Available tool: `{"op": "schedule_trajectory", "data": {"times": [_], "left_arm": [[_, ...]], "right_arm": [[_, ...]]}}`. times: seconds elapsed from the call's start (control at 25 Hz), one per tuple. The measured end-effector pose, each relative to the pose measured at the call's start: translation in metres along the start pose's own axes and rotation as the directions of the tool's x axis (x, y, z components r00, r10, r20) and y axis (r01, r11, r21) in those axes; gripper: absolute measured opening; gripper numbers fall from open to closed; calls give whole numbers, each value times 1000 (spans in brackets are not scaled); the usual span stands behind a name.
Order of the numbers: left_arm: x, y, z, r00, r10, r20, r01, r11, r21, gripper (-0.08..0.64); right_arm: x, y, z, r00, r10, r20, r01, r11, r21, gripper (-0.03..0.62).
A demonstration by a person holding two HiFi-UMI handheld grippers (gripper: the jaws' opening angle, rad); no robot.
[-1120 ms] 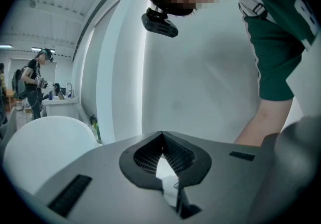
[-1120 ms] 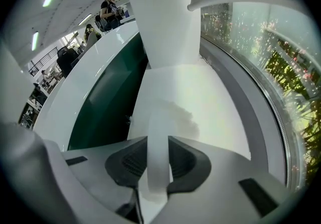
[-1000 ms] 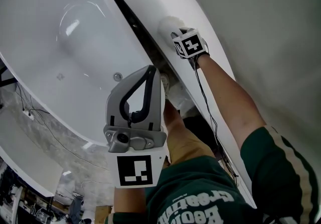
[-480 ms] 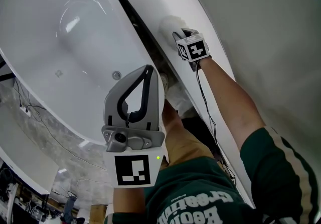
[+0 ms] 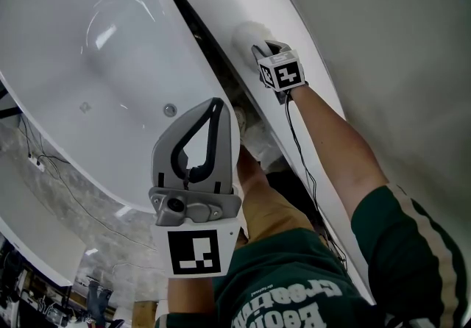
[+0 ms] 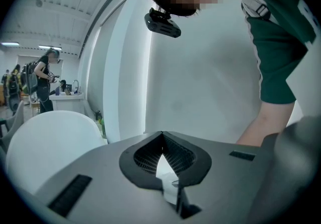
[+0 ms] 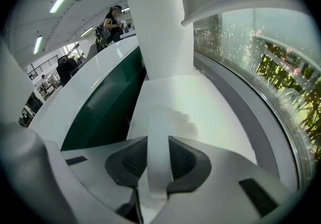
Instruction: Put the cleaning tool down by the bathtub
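Note:
The white bathtub fills the left of the head view. To its right runs a white ledge. My right gripper reaches over that ledge, beside the cleaning tool's white rounded head. In the right gripper view, the right gripper is shut on the tool's flat white handle, which runs up between the pads. My left gripper hangs over the tub's near rim and points up toward the camera. In the left gripper view, the left gripper has its tips touching and nothing between them.
A dark gap separates the tub from the ledge. The tub's drain lies just beyond the left gripper. Cables trail over the marble floor at the left. A person stands far off in the room.
The right gripper has edged slightly along the ledge with the tool in its grip. The left gripper has barely moved.

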State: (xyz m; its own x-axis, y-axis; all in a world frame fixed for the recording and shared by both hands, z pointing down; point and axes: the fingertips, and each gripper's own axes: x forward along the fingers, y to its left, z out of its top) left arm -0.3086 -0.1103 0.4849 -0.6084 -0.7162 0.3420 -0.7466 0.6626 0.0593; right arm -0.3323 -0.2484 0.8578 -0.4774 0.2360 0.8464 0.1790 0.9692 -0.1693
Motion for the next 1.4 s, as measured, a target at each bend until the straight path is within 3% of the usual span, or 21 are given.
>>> {"op": "schedule_trajectory", "data": {"times": [0.36,0.52,0.64,0.76,1.16,1.4], "left_arm": [[-7,6,1,1000,30,-1,-30,1000,-6,5],[-7,6,-1,1000,28,-7,-28,1000,-7,5],[-7,4,1,1000,26,-6,-26,1000,-4,5],[-7,5,3,1000,29,-1,-29,1000,-1,5],[-17,4,17,999,50,1,-50,999,-8,5],[-31,5,44,998,46,35,-48,998,39,5]], "right_arm": [[-2,0,0,1000,-3,19,4,1000,-14,107],[1,11,1,999,46,23,-45,998,-47,183],[-6,8,7,998,-5,55,11,994,-107,270],[-13,-1,8,994,-51,100,63,992,-113,270],[-33,4,7,996,-22,81,29,995,-92,272],[-59,14,27,993,-25,115,35,995,-94,272]]}}
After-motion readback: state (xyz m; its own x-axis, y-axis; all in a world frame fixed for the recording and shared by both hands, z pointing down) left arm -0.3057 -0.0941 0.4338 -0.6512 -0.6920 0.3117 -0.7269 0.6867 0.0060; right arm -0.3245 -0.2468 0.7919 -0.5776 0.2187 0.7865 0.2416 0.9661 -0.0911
